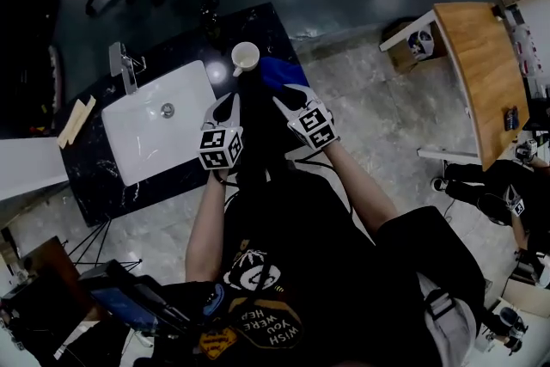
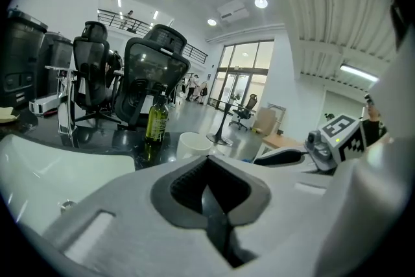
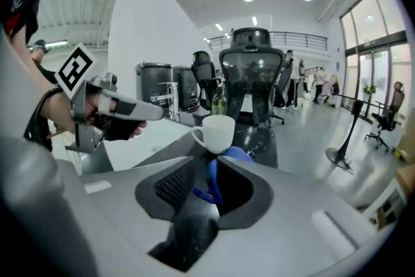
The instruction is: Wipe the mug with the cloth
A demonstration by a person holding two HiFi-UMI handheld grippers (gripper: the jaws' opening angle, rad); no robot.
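Observation:
A white mug [image 1: 245, 58] stands upright on the black counter [image 1: 258, 21], beyond the sink. Just right of it lies a blue cloth [image 1: 279, 71]. My right gripper [image 1: 290, 97] reaches that cloth; in the right gripper view a fold of the cloth [image 3: 212, 180] is pinched between its nearly closed jaws, with the mug [image 3: 218, 132] just ahead. My left gripper [image 1: 225, 106] hovers over the sink's right edge, short of the mug, jaws shut with nothing in them. Ahead of the left gripper [image 2: 209, 168], the mug [image 2: 192, 144] shows in the left gripper view.
A white sink [image 1: 146, 137] with a faucet [image 1: 125, 69] fills the counter's left part. A green glass bottle [image 2: 155, 120] stands behind the mug. Office chairs [image 2: 152, 78] are beyond the counter, and a wooden table [image 1: 481, 73] stands to the right.

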